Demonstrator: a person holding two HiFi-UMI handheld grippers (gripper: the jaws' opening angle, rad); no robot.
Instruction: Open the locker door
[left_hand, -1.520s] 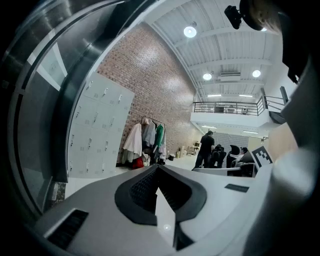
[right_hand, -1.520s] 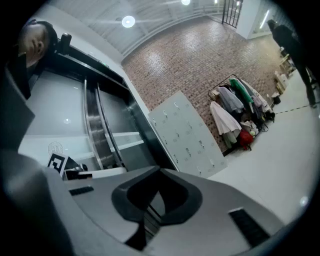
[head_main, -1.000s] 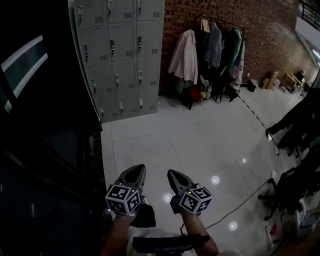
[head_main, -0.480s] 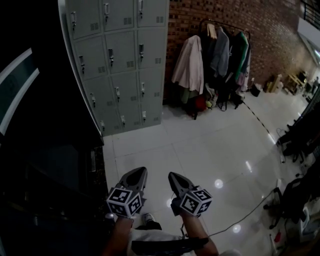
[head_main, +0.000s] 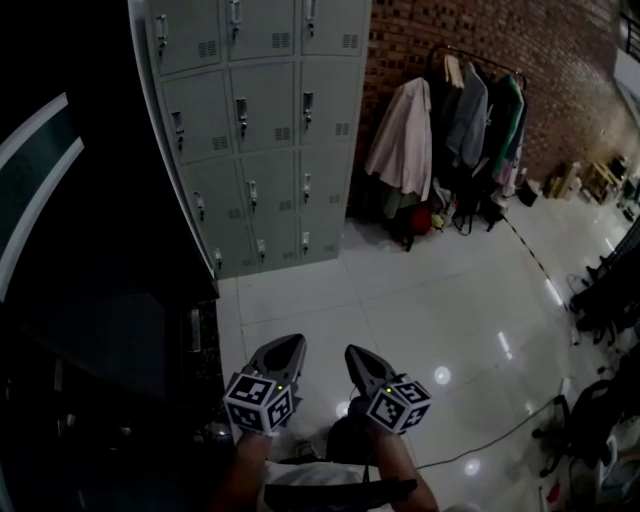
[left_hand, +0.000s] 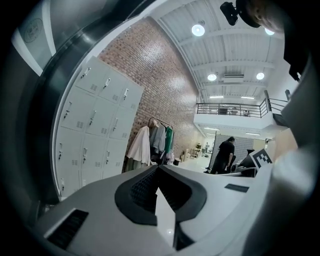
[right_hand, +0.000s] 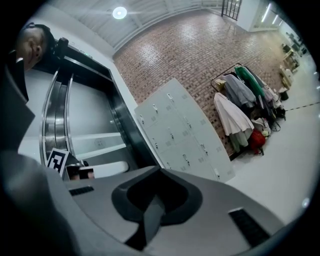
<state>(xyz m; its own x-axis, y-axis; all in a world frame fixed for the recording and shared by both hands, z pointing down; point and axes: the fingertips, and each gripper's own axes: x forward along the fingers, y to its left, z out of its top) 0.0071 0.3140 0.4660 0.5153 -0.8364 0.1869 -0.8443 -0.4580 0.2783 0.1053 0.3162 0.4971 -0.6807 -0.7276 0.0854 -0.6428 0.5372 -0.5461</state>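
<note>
A grey bank of lockers (head_main: 262, 130) stands against the wall ahead, all doors closed, each with a small handle and a vent. It also shows as lockers (left_hand: 92, 132) in the left gripper view and lockers (right_hand: 182, 137) in the right gripper view. My left gripper (head_main: 289, 344) and right gripper (head_main: 354, 352) are held low and side by side over the tiled floor, well short of the lockers. Both point toward them. In each gripper view the jaws meet at their tips, left gripper (left_hand: 158, 167) and right gripper (right_hand: 160, 170), with nothing between them.
A clothes rack (head_main: 450, 125) with coats stands against the brick wall right of the lockers. A dark escalator side (head_main: 90, 300) runs along the left. A cable (head_main: 500, 430) lies on the glossy floor at the right, near dark chairs. A person in black (left_hand: 223, 153) stands far off.
The view has closed in on the lockers, which now look larger and sit further right. Both grippers stay shut and side by side at the bottom of the view.
</note>
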